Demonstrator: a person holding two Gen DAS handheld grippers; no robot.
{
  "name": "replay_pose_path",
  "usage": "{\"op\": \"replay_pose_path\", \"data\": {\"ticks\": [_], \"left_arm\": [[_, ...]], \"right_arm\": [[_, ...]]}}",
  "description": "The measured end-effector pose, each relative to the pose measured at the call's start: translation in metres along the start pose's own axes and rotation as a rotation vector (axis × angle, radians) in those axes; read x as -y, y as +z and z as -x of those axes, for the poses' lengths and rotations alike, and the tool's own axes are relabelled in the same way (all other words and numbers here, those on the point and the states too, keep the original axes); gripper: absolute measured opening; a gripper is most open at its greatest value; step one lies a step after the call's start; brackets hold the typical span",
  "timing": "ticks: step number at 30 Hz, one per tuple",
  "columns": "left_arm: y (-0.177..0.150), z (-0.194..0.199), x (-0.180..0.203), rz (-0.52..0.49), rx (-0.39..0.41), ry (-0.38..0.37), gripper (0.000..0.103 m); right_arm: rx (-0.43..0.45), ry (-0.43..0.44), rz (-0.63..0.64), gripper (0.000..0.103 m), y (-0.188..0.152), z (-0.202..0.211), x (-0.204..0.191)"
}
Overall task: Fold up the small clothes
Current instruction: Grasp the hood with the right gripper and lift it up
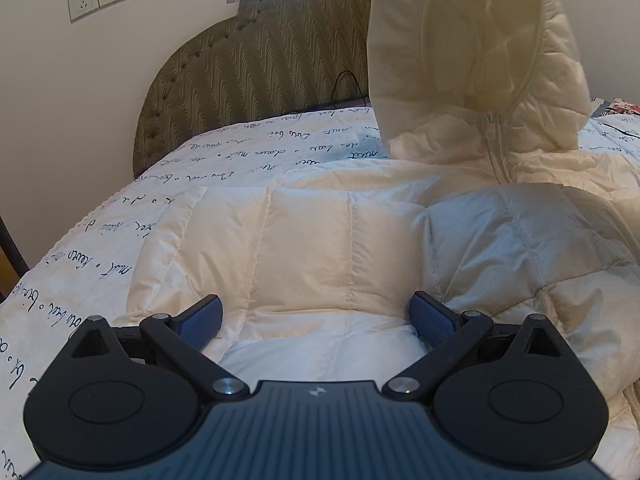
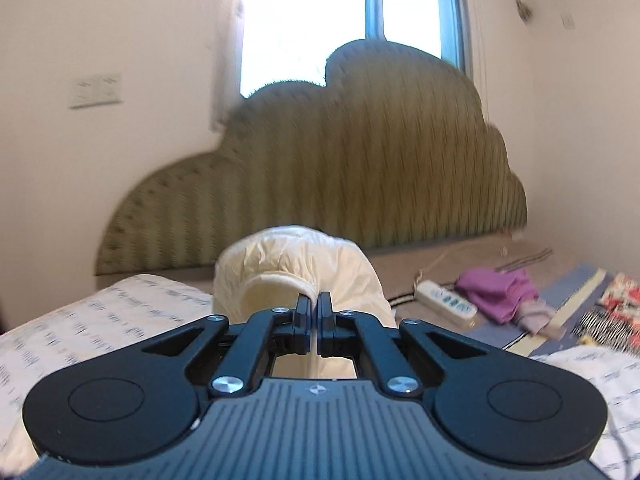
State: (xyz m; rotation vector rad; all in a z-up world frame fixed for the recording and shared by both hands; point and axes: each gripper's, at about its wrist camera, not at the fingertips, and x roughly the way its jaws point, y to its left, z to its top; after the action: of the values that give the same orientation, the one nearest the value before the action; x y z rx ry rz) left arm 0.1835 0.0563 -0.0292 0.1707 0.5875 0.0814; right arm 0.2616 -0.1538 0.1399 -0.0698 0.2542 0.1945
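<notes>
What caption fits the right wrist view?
Right claw shut on the cream jacket, lifting it before the headboard.

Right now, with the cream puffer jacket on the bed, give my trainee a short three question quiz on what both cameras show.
1. True or false: the left claw is clamped on the jacket.
2. Which part of the jacket is lifted off the bed? A. the hem B. the hood C. a cuff
3. Fill in: the right claw is ____ on a fold of the jacket's cream fabric.

Key
1. False: its pads stand wide apart over the jacket.
2. B.
3. Shut: its fingers pinch the fabric.
</notes>
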Motion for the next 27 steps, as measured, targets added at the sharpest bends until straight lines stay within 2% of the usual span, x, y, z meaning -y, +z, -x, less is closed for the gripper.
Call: {"op": "replay_pose_path", "data": {"ticks": [5,10,12,14,16,17,18,21,22,23,24,25,27], "left_arm": [[0.001,0.0,-0.001,0.009,-0.001,-0.007,0.101],[0.003,0.001,-0.009,0.049,0.0,-0.031,0.101],[0.003,0.002,-0.011,0.067,0.004,-0.04,0.101],[0.003,0.001,-0.011,0.066,0.003,-0.038,0.101],[0.002,0.001,-0.008,0.053,0.004,-0.029,0.101],[0.002,0.001,-0.008,0.051,0.005,-0.028,0.101],[0.002,0.001,-0.008,0.053,0.004,-0.03,0.101],[0.002,0.001,-0.009,0.053,0.001,-0.032,0.102],[0.002,0.0,-0.009,0.051,0.001,-0.031,0.102],[0.002,0.0,-0.008,0.048,0.001,-0.029,0.102],[0.002,0.0,-0.008,0.048,0.002,-0.029,0.102],[0.001,0.0,-0.008,0.048,0.001,-0.03,0.102],[0.001,0.0,-0.008,0.046,0.001,-0.029,0.102]], "right_arm": [[0.022,0.033,-0.01,0.003,-0.019,0.08,-0.001],[0.03,0.031,0.032,0.003,-0.053,0.138,-0.012],[0.013,0.024,0.074,0.003,-0.069,0.157,-0.02],[-0.031,0.015,0.121,0.008,-0.081,0.165,-0.029],[-0.072,0.009,0.151,0.033,-0.084,0.16,-0.034],[-0.081,0.005,0.152,0.064,-0.084,0.153,-0.037],[-0.082,0.006,0.14,0.082,-0.082,0.148,-0.041],[-0.066,0.027,0.084,0.081,-0.075,0.123,-0.046],[-0.07,0.021,0.058,0.082,-0.072,0.112,-0.046],[-0.096,0.016,0.021,0.089,-0.07,0.098,-0.044],[-0.174,0.03,-0.028,0.098,-0.071,0.078,-0.042],[-0.246,0.045,-0.064,0.098,-0.074,0.061,-0.041],[-0.323,0.023,-0.044,0.097,-0.088,0.038,-0.046]]}}
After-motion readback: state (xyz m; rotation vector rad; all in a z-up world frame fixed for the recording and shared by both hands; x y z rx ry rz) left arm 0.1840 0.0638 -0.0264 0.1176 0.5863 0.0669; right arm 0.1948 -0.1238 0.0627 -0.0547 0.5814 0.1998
